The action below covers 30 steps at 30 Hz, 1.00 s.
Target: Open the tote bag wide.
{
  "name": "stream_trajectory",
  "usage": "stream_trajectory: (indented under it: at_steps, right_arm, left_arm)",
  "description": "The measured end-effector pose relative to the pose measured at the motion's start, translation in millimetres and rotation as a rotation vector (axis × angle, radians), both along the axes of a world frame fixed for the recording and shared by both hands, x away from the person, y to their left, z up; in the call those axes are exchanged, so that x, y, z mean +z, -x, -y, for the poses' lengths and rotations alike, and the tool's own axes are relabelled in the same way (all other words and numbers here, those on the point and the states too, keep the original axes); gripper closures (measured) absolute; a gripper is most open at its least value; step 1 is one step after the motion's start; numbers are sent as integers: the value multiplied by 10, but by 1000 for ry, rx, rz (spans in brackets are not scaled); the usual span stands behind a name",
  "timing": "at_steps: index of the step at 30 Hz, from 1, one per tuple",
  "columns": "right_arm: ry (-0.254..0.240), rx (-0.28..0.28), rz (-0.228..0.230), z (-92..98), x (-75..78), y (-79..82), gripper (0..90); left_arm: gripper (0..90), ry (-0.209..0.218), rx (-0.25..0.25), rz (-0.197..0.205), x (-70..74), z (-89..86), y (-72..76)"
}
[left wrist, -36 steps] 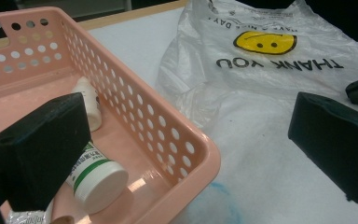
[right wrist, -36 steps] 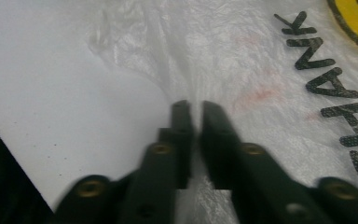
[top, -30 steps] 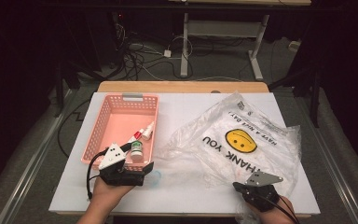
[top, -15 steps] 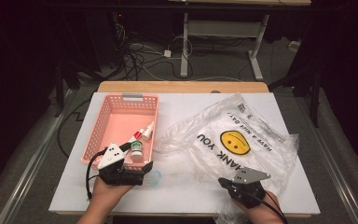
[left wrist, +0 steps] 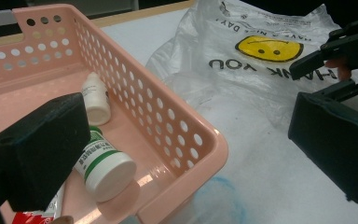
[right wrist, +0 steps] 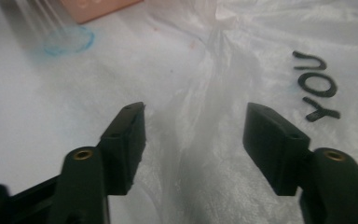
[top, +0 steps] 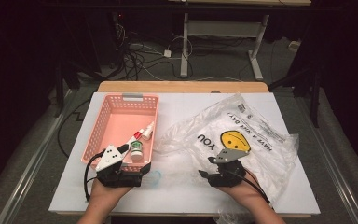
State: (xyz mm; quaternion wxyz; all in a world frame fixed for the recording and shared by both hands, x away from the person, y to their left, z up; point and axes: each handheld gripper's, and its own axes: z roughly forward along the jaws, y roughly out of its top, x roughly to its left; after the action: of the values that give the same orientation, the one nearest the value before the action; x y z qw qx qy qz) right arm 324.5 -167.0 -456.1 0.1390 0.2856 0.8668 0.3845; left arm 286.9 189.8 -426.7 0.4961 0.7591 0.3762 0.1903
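A pink basket (top: 121, 109) stands at the table's left and holds a white bottle with a green label (left wrist: 103, 163), a smaller white bottle (left wrist: 95, 95) and a red-and-white tube (top: 140, 134). My left gripper (top: 131, 162) is open at the basket's near right corner. One jaw is inside over the green-label bottle and the other is outside, with the basket wall (left wrist: 177, 121) between them. A clear plastic bag with a yellow smiley (top: 242, 135) lies at the right. My right gripper (right wrist: 196, 114) hovers over the bag's left part. Its jaws have just been opening and pinch nothing.
A blue ring is drawn on the white table cover (top: 153, 177) between the two grippers. The wooden table edge (top: 182, 87) runs along the back. Cables and a desk frame stand on the dark floor beyond.
My right gripper has moved left and a little forward over the bag, and its jaws have gone from shut to open. The left gripper has stayed put.
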Motion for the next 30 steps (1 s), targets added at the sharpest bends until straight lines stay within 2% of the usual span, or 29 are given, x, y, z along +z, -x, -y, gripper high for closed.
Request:
stream_trajectory:
  at_steps: [3,5,8,11,15,30]
  right_arm:
    - [7,7,-19,-19,-114,-8,297]
    - [41,15,-33,-35,-163,-23,249]
    - [44,18,-45,-25,-192,-28,247]
    - [54,8,-43,-15,-227,-37,347]
    - [37,-7,-46,28,-217,-57,484]
    - [6,6,-50,86,-204,-113,733]
  left_arm:
    - [0,-6,2,-4,-8,-2,7]
    - [0,-8,1,-3,-8,2,13]
    - [0,-15,-1,-1,-7,2,25]
    - [0,-12,1,-1,-5,-6,27]
    - [0,-12,0,1,-4,-12,35]
    - [0,-16,3,-3,-9,-19,45]
